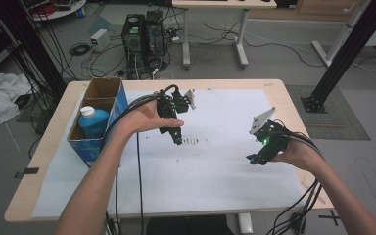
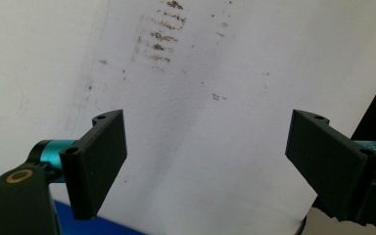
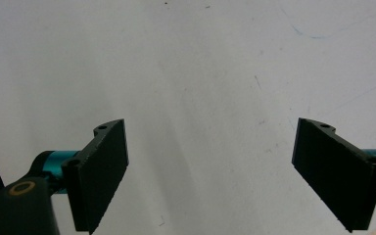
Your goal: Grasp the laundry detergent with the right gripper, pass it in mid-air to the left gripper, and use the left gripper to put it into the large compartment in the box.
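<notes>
Both my grippers, left [image 1: 177, 138] and right [image 1: 252, 159], hover spread, empty, right of the box [image 1: 100, 122]; next, I reach its bottle [image 1: 93, 122].

Even, soft overhead light fell; the white paper [image 1: 215, 161] glared slightly, and black jaws nearest the lens looked soft.

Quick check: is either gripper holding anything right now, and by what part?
Nothing is held. The left gripper and right gripper both have jaws wide apart over the white paper.
</notes>
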Demonstrator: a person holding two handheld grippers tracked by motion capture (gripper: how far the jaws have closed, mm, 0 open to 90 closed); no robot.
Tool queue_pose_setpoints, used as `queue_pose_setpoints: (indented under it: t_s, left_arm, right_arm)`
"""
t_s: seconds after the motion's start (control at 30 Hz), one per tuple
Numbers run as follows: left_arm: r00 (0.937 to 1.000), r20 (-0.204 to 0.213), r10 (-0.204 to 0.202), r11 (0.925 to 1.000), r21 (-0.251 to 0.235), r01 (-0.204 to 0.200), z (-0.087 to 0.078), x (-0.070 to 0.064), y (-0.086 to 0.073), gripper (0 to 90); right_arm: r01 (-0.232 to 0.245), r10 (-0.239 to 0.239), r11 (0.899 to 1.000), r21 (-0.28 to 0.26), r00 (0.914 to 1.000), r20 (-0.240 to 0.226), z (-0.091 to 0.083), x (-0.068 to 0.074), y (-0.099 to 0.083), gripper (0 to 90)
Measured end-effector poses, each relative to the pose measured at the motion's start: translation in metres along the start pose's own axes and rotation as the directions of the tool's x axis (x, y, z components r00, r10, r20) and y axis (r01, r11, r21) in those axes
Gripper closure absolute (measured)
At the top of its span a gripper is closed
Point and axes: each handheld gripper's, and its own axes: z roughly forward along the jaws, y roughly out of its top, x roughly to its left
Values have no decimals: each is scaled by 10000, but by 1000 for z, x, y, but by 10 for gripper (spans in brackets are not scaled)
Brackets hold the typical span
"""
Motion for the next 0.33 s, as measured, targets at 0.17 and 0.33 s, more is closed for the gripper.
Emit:
queue_pose_setpoints:
  t_s: [0.17,0.33]
  left_arm:
    - [10000,-6,8,10000,39,-8,-1,-1,0,156]
    - [10000,-39,-20,10000,44,20,-1,-1,-2,156]
  right_arm:
    - [-38,38,10000,-16,10000,31,0,1,1,128]
    - [-12,12,10000,7,10000,65,0,2,0,128]
